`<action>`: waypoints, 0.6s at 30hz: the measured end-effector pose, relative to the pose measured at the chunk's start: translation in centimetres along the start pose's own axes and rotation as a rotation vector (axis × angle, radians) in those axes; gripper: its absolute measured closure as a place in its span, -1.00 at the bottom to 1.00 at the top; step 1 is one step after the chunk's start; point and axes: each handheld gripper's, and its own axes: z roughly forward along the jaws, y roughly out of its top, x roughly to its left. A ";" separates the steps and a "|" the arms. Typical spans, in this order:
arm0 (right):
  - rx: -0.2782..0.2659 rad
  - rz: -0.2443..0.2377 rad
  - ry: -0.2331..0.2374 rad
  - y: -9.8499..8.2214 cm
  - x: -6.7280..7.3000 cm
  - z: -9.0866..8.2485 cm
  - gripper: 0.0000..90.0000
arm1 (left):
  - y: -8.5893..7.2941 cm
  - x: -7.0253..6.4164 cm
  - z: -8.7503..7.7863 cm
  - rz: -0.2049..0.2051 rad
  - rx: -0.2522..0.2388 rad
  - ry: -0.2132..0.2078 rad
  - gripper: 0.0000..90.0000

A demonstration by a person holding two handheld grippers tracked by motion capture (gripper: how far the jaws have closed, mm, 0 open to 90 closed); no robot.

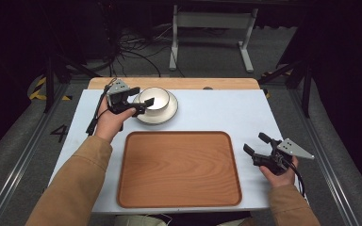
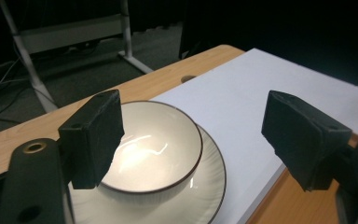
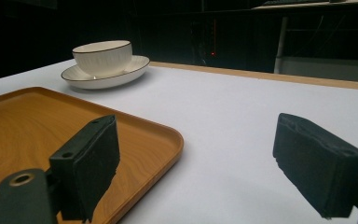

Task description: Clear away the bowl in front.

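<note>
While both tongs gape wide, the left tongs (image 1: pixel 139 104) flank a glossy ribbed bowl (image 1: pixel 153 100) on its round saucer (image 1: pixel 169 113).

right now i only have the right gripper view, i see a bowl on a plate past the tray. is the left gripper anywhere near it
Observer: Yes. In the high view the left gripper is at the bowl, jaws open, one over its near rim.
Operator: has it grabbed it
Observer: No. The left gripper view shows the bowl between spread jaws, nothing clamped.
Operator: anything in the bowl
Observer: It looks empty from above, just glare on the glaze.
Operator: and the tray
Observer: The high view shows the whole tray, bare wood, with the plate just beyond its far edge.
</note>
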 end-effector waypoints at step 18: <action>0.019 -0.004 0.003 0.1 0.0 0.2 -0.68 | 1.7 0.9 2.2 0.122 0.253 -0.087 -0.36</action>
